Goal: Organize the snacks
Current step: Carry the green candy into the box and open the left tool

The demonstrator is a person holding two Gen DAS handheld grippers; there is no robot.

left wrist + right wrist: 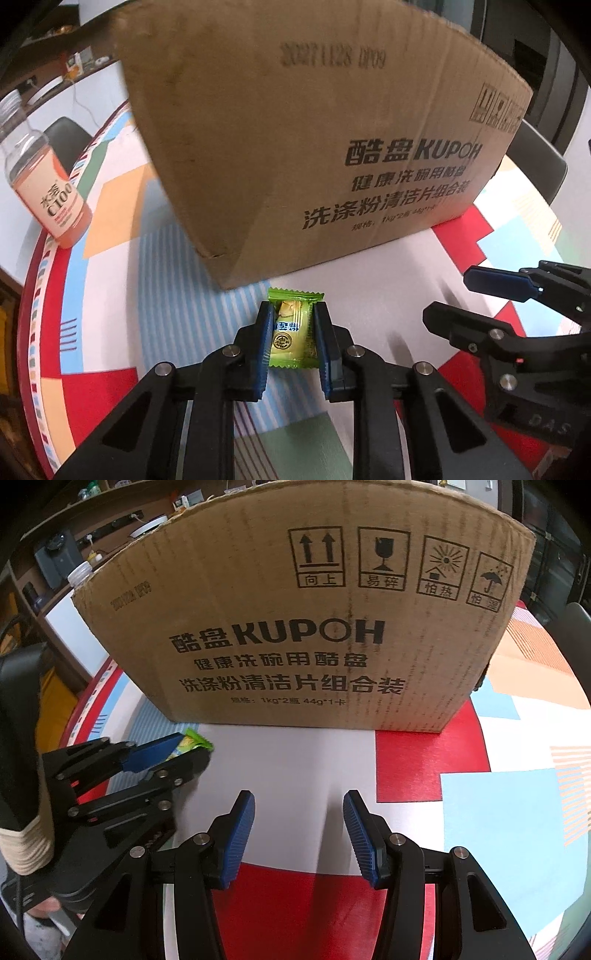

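Note:
A small green and yellow wrapped snack [293, 334] sits between the blue pads of my left gripper [294, 314], which is shut on it just in front of the big cardboard box [314, 129]. In the right wrist view the same snack [190, 743] pokes out of the left gripper [184, 747] near the box's lower left corner. My right gripper [298, 808] is open and empty over the table, facing the box [295, 627]. It shows at the right in the left wrist view [454, 295].
A bottle of orange drink [44, 177] stands at the table's left edge. The round table has a colourful patterned cloth [498, 812]. Dark chairs [535, 158] stand beyond the table. Shelves with clutter [74, 546] lie behind the box.

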